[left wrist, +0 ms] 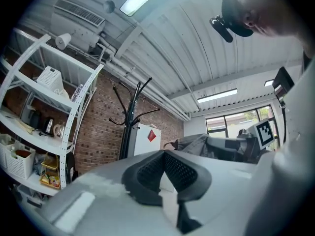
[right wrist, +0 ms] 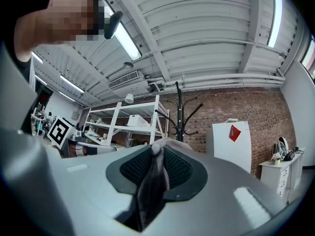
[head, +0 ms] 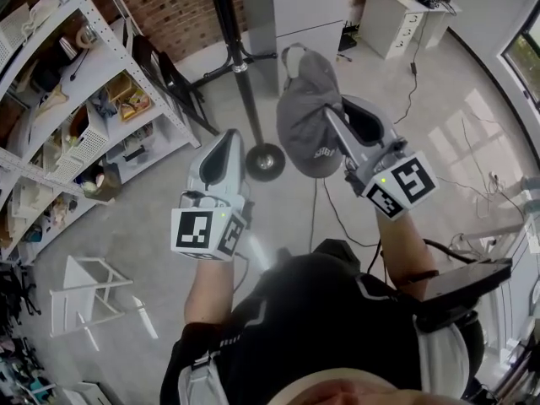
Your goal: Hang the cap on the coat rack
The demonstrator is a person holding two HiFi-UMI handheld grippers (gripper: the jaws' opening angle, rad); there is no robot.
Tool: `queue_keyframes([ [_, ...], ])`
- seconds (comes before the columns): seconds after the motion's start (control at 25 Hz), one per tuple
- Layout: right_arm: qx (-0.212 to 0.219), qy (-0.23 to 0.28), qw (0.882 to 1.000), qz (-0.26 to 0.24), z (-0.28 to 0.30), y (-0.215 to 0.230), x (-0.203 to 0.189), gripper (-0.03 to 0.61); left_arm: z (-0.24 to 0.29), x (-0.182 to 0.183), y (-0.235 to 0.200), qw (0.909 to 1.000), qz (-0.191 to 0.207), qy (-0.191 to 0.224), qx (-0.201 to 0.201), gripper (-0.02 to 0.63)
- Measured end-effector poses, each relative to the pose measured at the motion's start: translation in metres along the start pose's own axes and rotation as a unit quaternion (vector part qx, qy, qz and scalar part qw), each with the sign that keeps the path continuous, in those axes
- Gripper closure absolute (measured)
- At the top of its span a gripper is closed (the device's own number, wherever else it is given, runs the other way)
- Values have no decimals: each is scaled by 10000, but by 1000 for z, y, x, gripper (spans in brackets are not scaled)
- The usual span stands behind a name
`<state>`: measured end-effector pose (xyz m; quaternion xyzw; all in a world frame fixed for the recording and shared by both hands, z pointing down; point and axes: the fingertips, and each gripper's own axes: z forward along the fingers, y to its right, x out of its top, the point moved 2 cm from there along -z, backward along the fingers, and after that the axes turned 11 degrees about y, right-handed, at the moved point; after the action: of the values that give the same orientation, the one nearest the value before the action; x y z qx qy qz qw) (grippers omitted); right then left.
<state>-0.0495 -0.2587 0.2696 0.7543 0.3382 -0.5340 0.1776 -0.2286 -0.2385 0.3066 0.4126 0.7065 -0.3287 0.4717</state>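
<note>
A grey cap (head: pixel 308 116) hangs in front of me, and my right gripper (head: pixel 334 115) is shut on its fabric. In the right gripper view a fold of the cap (right wrist: pixel 151 181) is pinched between the black pads (right wrist: pixel 179 168). The black coat rack (head: pixel 229 32) stands just beyond both grippers, with its round base (head: pixel 264 160) on the floor. Its hooks show as the coat rack (right wrist: pixel 180 113) in the right gripper view and the coat rack (left wrist: pixel 131 113) in the left gripper view. My left gripper (head: pixel 223 137) is raised beside the pole; the left gripper (left wrist: pixel 165 154) is shut with nothing in it.
White shelving (head: pixel 76 99) full of small items lines the left side. A white cabinet (head: pixel 299 11) stands behind the rack, and a white dresser (head: pixel 396 15) is at the back right. A white stool (head: pixel 89 298) lies at lower left. Cables (head: pixel 325 197) run across the floor.
</note>
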Motion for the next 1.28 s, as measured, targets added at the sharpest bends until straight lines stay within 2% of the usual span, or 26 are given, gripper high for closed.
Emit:
queue_keyframes([
  [0.24,148,54,9999,-52,31,18,3,489,36,9,-12,9999,-13,157,28,584],
  [0.48,481,378,9981,-98,66,52,10,489,85,17,-20,9991,275,320,94,584],
  [0.92,924,893,9901,-562,114,112,52,489,159,43,-21,9965,561,611,49,584],
  [1.12,1124,1067,9862,-579,133,131,70,489,187,51,-20,9957,644,665,3,584],
  [1.28,1273,1291,9826,-403,145,147,91,489,201,54,-21,9951,711,680,65,584],
])
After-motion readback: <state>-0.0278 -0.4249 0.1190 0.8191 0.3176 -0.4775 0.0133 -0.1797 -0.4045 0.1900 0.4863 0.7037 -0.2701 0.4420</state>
